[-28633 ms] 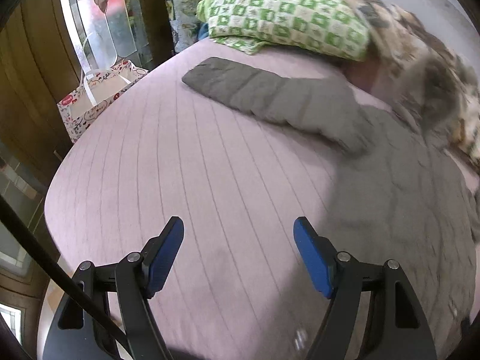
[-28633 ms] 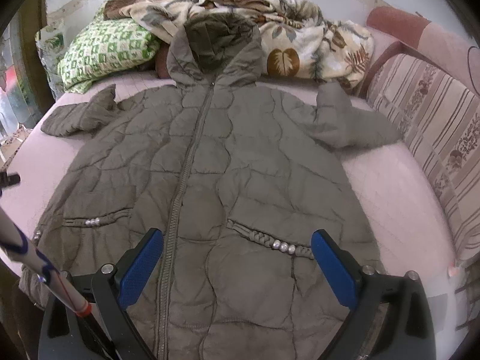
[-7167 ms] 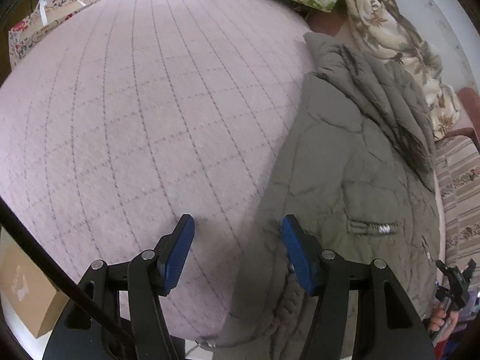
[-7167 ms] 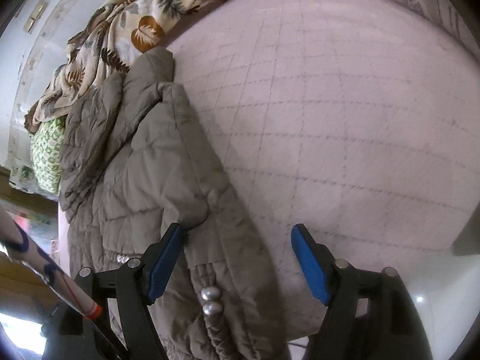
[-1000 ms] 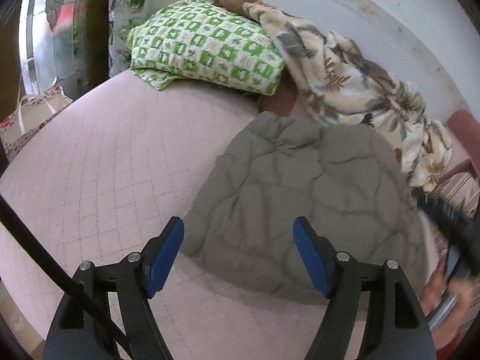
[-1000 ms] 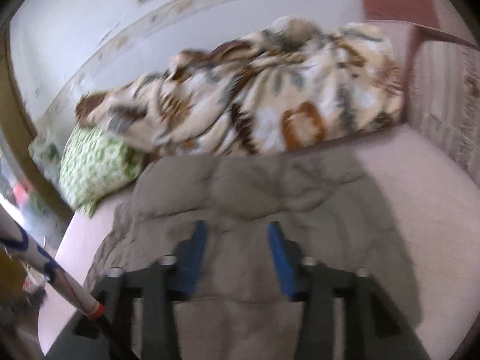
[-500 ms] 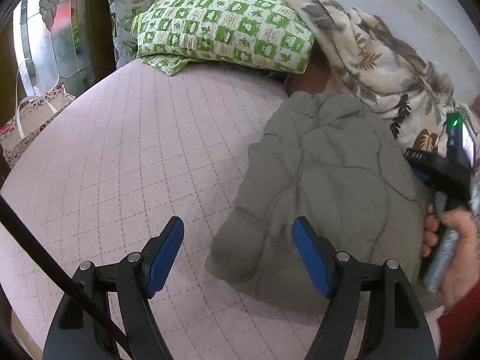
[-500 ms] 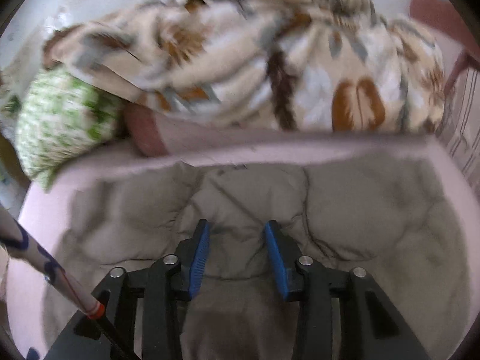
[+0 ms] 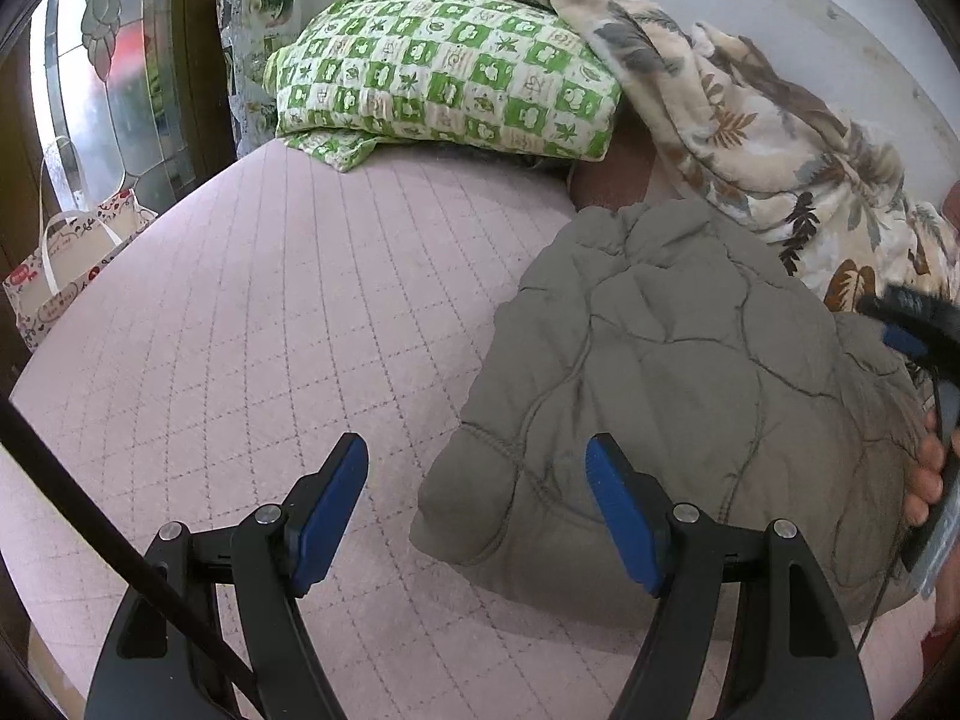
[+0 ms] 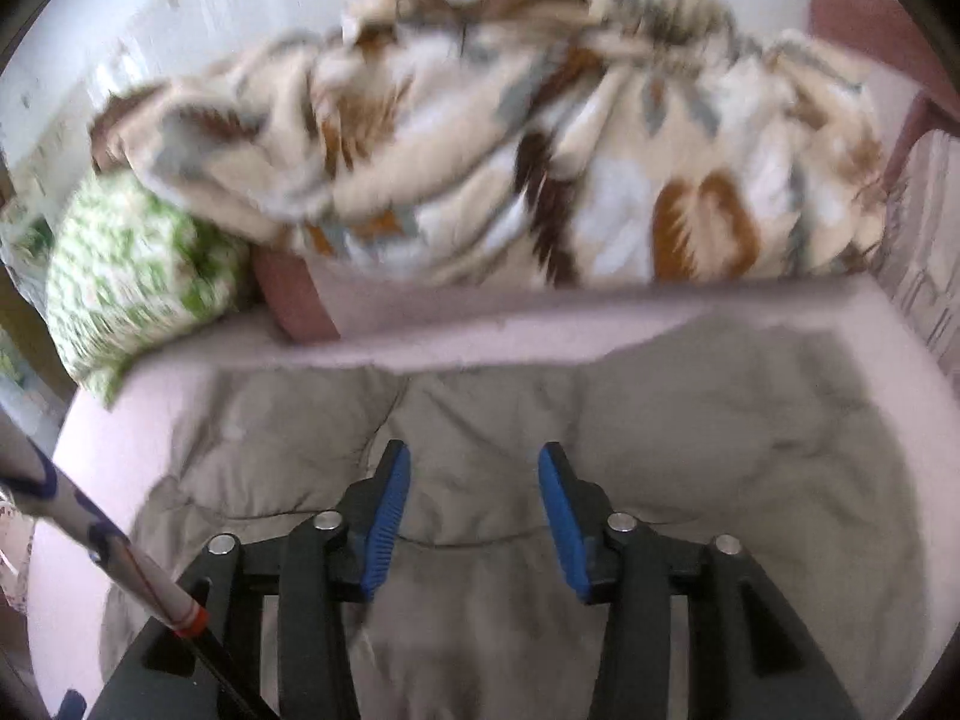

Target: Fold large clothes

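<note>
The grey-green quilted coat (image 9: 690,384), folded into a puffy bundle, lies on the pink quilted bedspread (image 9: 270,324) below the leaf-patterned blanket (image 9: 750,120). The right gripper (image 10: 474,510) hovers over it, jaws just opening, gripping nothing; the left gripper (image 9: 477,504) stands wide apart at its corner.

So the coat (image 9: 690,396) started out spread flat with sleeves out and hood up top; it's now a compact folded bundle on the bed, just ahead of the left gripper (image 9: 477,510) and a bit to its right. The right gripper (image 10: 474,516) hangs over that bundle, its jaws have just been opening, and nothing's pinched between them.
</note>
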Demonstrator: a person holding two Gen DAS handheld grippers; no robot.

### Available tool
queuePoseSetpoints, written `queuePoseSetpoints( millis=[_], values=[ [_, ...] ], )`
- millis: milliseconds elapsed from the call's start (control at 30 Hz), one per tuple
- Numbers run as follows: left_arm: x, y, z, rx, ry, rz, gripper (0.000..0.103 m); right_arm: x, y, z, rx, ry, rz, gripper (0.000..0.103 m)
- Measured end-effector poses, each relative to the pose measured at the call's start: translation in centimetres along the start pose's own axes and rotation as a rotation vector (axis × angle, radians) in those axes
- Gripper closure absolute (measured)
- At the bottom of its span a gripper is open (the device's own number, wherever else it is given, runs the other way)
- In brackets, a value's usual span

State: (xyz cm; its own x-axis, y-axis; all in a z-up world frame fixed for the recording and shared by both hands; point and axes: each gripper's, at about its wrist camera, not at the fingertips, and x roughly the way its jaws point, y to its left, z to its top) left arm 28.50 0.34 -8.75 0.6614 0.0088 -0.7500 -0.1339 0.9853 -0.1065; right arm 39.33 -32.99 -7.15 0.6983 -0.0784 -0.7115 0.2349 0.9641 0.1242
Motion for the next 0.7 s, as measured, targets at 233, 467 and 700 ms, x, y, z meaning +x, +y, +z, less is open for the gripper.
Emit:
queuePoseSetpoints(
  millis=[233,467,700],
  values=[
    [0.0,-0.4,0.0,0.02,-0.003,0.019,0.029,4.9,-5.4,-3.1,0.007,0.156,-0.183,0.048],
    [0.1,1.1,0.5,-0.028,0.005,0.022,0.029,-0.6,-0.8,-1.3,-0.041,0.02,-0.141,0.048],
    [-0.1,1.5,0.4,-0.034,0.003,0.031,0.029,0.3,8.4,-3.7,-0.204,0.06,-0.016,0.047]
  ],
)
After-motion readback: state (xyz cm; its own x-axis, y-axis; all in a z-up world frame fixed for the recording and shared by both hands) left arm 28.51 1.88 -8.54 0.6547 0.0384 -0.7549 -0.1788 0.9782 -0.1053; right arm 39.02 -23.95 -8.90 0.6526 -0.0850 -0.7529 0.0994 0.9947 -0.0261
